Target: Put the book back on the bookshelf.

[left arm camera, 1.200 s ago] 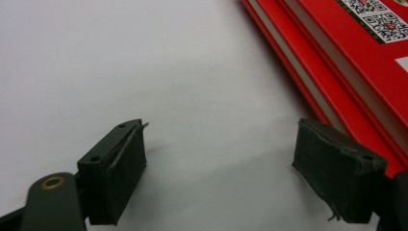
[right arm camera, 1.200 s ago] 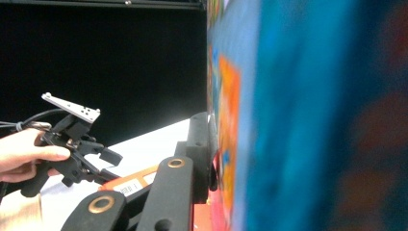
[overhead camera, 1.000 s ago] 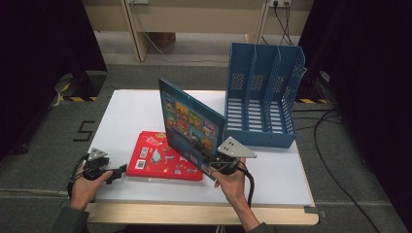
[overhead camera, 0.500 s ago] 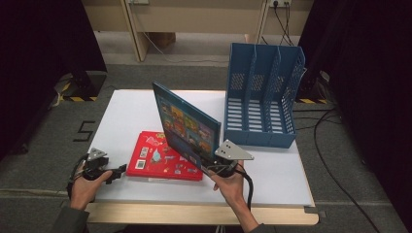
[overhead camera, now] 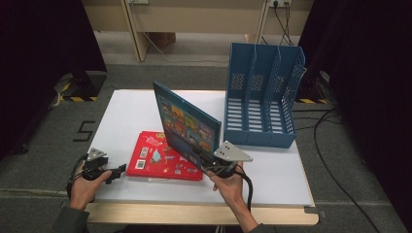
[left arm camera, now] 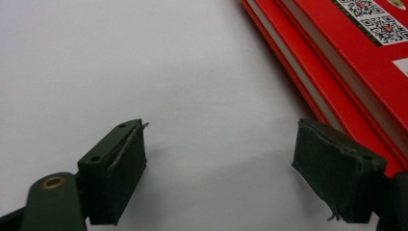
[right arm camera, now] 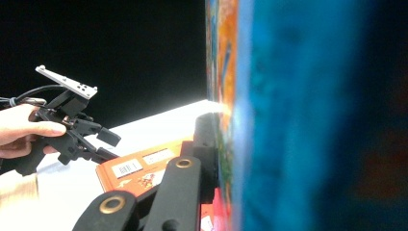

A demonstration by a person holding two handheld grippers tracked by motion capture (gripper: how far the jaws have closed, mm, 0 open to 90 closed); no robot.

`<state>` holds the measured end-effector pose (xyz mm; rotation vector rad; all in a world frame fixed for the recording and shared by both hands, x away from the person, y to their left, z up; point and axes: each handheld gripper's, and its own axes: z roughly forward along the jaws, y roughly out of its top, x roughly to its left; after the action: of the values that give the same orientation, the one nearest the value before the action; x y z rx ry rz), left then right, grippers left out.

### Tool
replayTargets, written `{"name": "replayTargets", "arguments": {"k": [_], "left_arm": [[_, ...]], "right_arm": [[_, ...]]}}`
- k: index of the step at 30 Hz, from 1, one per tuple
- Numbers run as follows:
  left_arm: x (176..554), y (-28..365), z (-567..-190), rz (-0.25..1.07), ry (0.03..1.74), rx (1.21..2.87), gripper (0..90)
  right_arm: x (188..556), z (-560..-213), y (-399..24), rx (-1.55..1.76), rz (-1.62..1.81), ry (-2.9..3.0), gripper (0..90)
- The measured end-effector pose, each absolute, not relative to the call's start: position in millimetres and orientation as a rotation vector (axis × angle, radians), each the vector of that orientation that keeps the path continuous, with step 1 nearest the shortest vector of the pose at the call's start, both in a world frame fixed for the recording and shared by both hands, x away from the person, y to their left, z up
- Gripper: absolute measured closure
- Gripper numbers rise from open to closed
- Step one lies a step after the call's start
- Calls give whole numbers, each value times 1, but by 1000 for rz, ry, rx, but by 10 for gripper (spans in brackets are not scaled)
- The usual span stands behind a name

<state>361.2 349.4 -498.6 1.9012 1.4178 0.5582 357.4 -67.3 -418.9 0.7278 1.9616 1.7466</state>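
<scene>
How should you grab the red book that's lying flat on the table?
Take the red book by its near left edge, coming in low and level from the left, where the open left tool already waits. It lies flat, so only its thin edges fit between jaws, and the upright blue book blocks the right side.

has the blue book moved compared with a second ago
Yes. The blue book, clamped in the right gripper, has swung its top edge left, away from the blue file rack, over the red book.
</scene>
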Motion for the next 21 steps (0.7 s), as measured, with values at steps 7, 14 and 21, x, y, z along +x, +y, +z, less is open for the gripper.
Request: {"name": "replayTargets", "arguments": {"k": [7, 14, 21], "left_arm": [[361, 350, -499, 557, 1417, 1902, 181], [361, 349, -499, 558, 1417, 1904, 182], [361, 350, -498, 554, 1419, 1904, 184]], "right_arm": [[363, -413, -69, 747, 1757, 1956, 819], [365, -406, -74, 769, 1766, 1957, 821], [364, -402, -79, 797, 1764, 1927, 823]]}}
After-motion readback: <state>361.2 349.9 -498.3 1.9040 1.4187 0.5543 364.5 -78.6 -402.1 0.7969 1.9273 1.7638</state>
